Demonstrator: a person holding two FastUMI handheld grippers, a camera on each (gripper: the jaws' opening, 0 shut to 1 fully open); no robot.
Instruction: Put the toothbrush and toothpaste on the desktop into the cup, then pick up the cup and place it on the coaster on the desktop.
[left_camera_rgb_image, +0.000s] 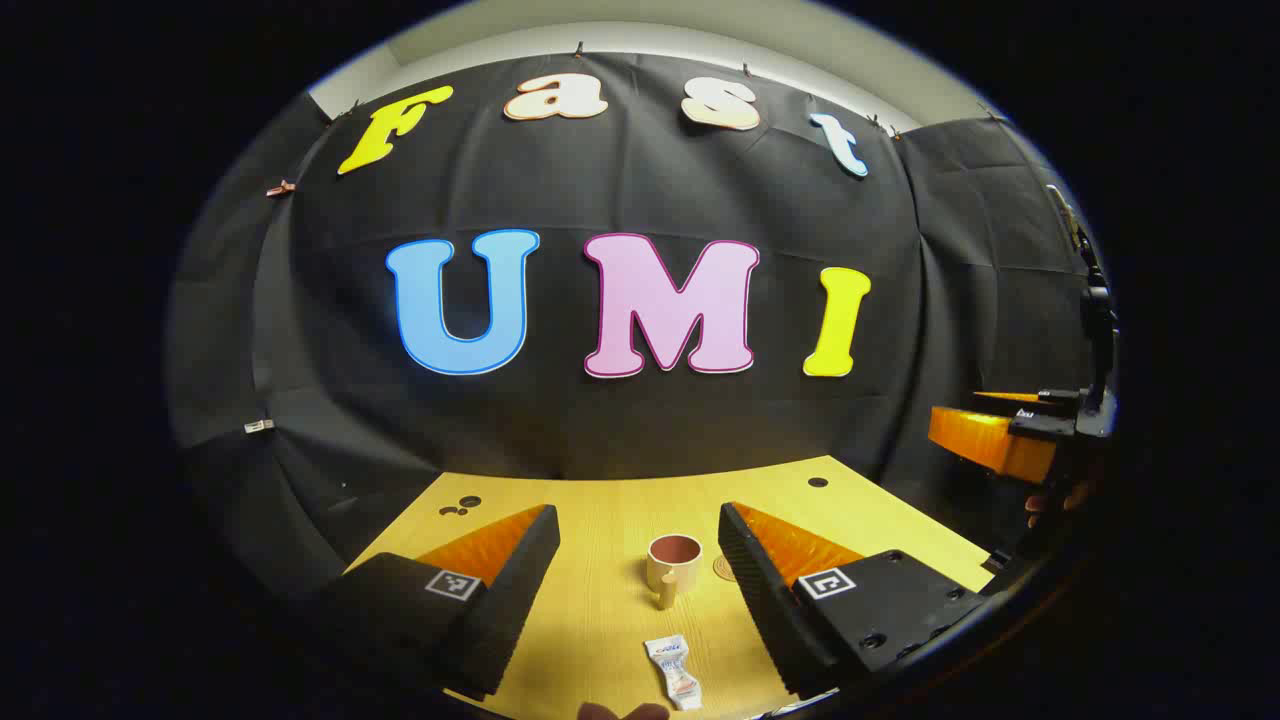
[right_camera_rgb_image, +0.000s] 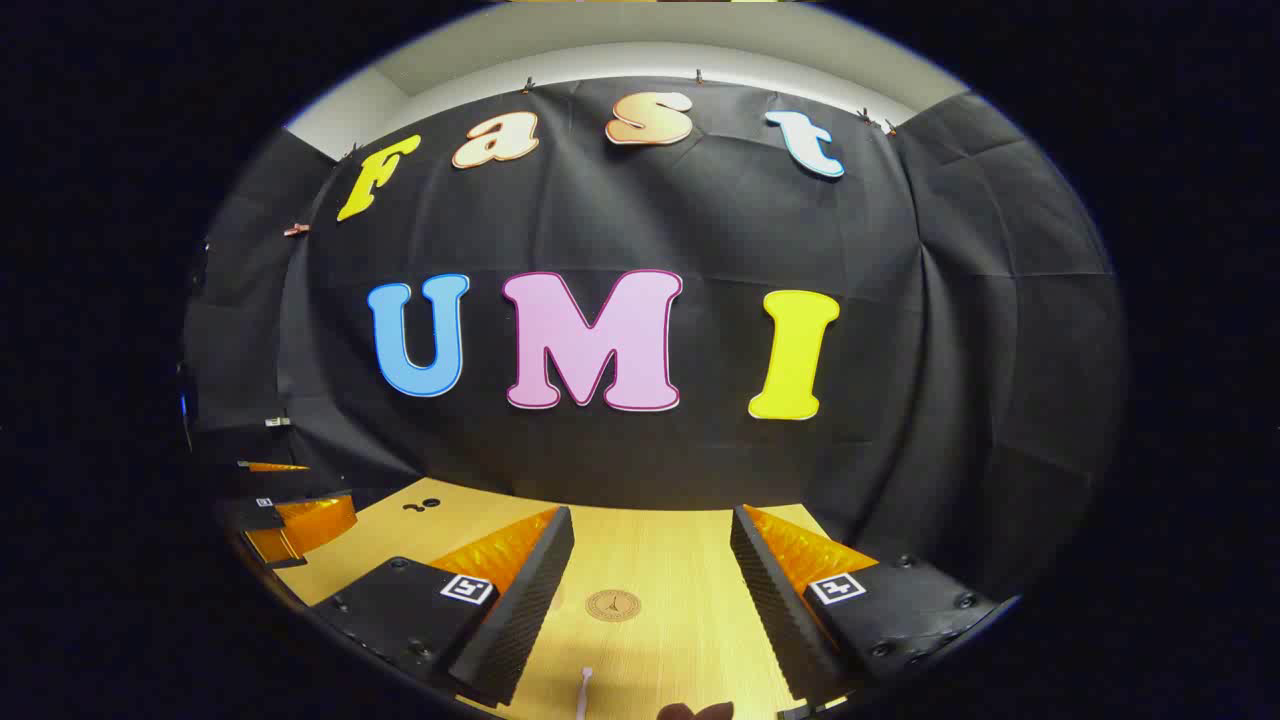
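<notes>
My left gripper (left_camera_rgb_image: 637, 560) hangs wide open and empty over the wooden desktop (left_camera_rgb_image: 600, 620). Between its fingers sits a beige cup (left_camera_rgb_image: 673, 565), reddish inside, nothing in it, coaster (left_camera_rgb_image: 724, 568) just beside. The white toothpaste tube (left_camera_rgb_image: 674, 672) lies nearer; its print is unreadable. My right gripper (right_camera_rgb_image: 650, 570), also spread and empty, frames the round embossed coaster (right_camera_rgb_image: 612, 605) and a white toothbrush (right_camera_rgb_image: 584, 692) tip.

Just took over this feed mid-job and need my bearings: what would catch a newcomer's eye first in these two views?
In the left gripper view, the cup stands upright on the yellow desktop between the open left gripper, with the toothpaste lying nearer the camera. In the right gripper view, the round coaster sits bare between the open right gripper, and the toothbrush pokes in at the bottom edge.
</notes>
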